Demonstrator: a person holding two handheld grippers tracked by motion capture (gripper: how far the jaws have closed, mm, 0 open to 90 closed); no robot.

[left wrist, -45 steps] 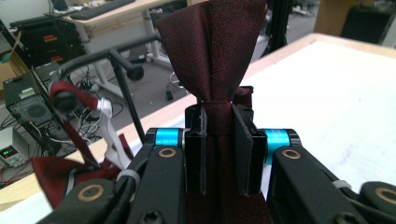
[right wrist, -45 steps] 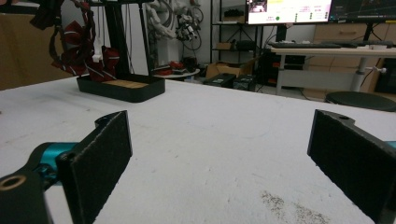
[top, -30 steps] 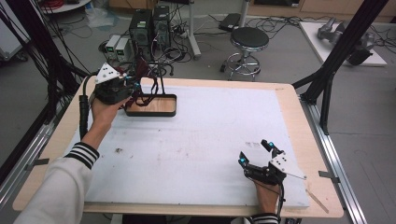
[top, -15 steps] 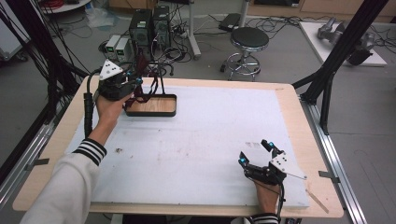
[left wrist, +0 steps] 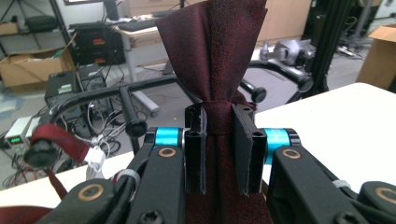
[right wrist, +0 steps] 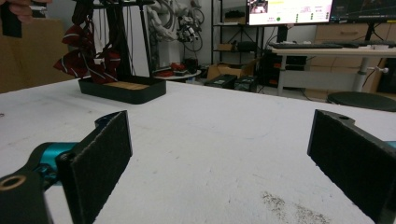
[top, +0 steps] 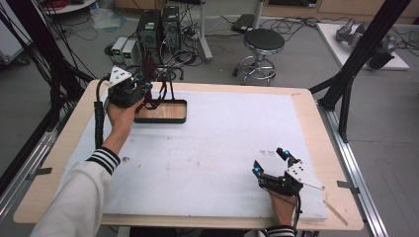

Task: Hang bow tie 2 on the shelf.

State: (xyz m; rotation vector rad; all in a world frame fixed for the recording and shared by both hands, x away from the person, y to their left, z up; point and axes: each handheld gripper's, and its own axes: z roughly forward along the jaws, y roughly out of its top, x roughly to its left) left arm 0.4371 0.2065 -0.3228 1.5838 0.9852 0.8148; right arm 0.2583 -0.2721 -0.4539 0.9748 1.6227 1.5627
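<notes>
A dark red tie (left wrist: 212,51) is pinched between the pads of my left gripper (left wrist: 219,116), which is shut on it; the cloth fans out above the jaws. In the high view the left gripper (top: 145,92) is at the far left of the table, beside a black rack whose wooden tray base (top: 165,111) rests on the white mat. The rack's black arm (left wrist: 126,91) crosses behind the tie. In the right gripper view, red striped ties (right wrist: 86,60) hang over the tray (right wrist: 123,88). My right gripper (top: 269,160) rests near the front right edge, open with nothing between its pads (right wrist: 100,154).
A white mat (top: 237,133) covers most of the wooden table. Behind the table's far edge are computer towers (top: 158,24) with cables and a round stool (top: 264,42). Black frame posts (top: 353,64) rise at the right and left sides.
The left forearm has drifted slightly to the right while its gripper stays at the rack with the tie in it. The right gripper has not moved.
</notes>
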